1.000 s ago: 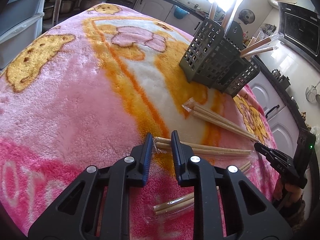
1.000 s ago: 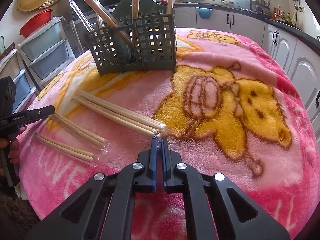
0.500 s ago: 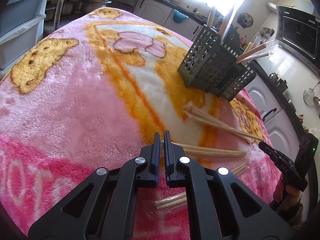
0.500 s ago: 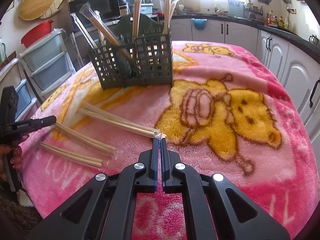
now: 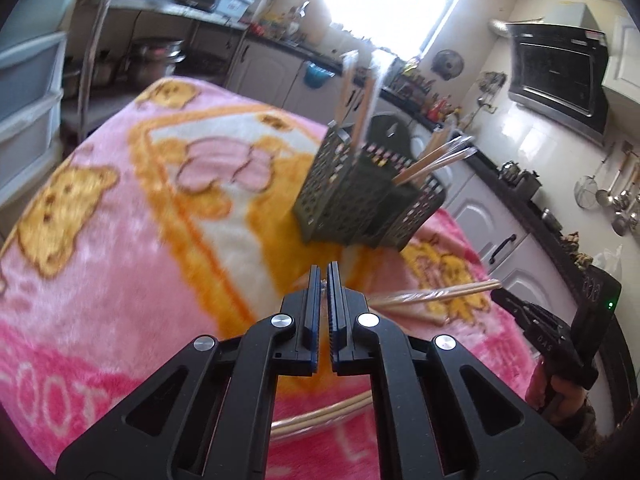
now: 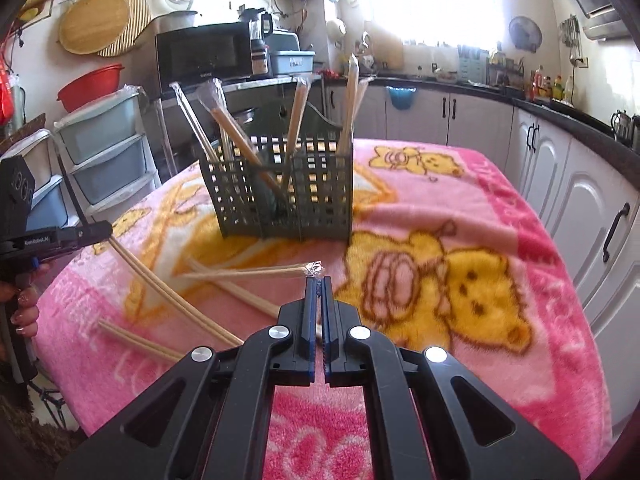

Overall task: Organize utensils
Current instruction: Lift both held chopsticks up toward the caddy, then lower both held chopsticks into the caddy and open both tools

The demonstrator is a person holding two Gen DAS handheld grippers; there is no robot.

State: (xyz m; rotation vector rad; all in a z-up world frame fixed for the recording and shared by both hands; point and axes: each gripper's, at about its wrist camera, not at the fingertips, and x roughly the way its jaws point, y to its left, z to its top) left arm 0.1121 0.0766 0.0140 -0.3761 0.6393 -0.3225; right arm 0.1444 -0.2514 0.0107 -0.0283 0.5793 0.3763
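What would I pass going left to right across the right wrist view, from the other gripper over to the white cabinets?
Left gripper → chopstick pair it holds → grey slotted utensil basket → right gripper pinching a wrapped chopstick pair's tip → yellow bear on the blanket → white cabinets.

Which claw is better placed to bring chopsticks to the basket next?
Right, probably. The right claw pinches a wrapped pair by its end, and the basket stands straight ahead. The left claw, with another pair, is off to the side.
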